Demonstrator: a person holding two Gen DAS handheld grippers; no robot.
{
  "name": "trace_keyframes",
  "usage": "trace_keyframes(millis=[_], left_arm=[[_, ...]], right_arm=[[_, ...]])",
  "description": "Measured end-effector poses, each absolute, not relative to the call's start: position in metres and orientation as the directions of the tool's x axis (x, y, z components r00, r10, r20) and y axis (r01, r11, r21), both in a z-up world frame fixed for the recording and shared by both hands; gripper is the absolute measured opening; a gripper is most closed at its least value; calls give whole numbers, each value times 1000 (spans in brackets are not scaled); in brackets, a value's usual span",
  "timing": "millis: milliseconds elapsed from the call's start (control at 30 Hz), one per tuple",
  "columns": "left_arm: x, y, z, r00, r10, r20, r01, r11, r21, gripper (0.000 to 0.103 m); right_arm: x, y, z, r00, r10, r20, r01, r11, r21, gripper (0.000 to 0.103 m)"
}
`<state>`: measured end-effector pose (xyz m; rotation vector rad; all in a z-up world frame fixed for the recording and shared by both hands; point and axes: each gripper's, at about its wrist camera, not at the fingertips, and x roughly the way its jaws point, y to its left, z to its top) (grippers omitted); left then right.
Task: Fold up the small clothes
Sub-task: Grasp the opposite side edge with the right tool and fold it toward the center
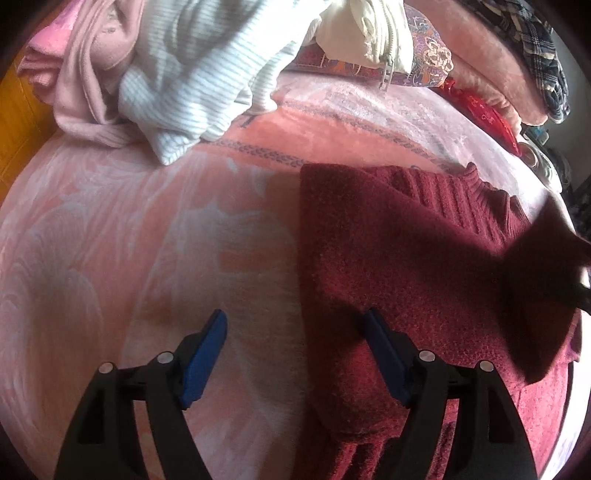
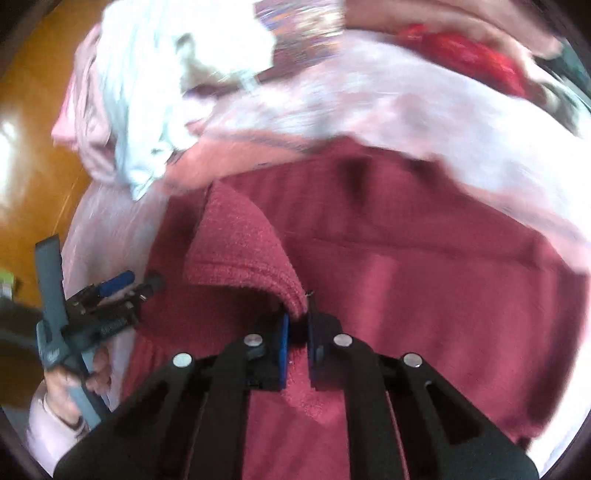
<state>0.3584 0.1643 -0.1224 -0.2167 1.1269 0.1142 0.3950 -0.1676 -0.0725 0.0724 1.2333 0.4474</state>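
A dark red knit sweater (image 1: 406,251) lies on the pink blanket (image 1: 147,240), its ribbed collar toward the far right. My left gripper (image 1: 295,325) is open and empty, its right finger over the sweater's left edge. My right gripper (image 2: 299,321) is shut on a fold of the red sweater (image 2: 240,251) and holds that part lifted above the rest of the garment (image 2: 424,277). The left gripper (image 2: 122,284) shows in the right wrist view at the lower left, held by a hand. A lifted sweater part (image 1: 546,251) shows dark at the right of the left wrist view.
A pile of clothes lies at the far edge: a pink garment (image 1: 85,74), a white striped top (image 1: 195,81), a cream zip jacket (image 1: 369,33). A patterned pillow (image 1: 428,55), a red item (image 1: 487,114) and plaid cloth (image 1: 535,48) lie at far right. Wooden floor (image 2: 33,147) is left.
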Motion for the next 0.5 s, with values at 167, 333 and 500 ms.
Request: trace_keyframes(millis=[167,333,500], left_arm=[[359,152,-120,436,11,-900,-188,979,-79,77],[357,136,-116,460,43,-887,-173,984,-42,77],[358,123,-119,462,46,-886,-161,986,-33,77]], right_arm=[[378,-262,-88,271,293,-917,-146,954,262,18],[370,-342,-120,270,377,-886,11,919,395,43],[382,-362,-129,262,539,-801,35,824,566,54]])
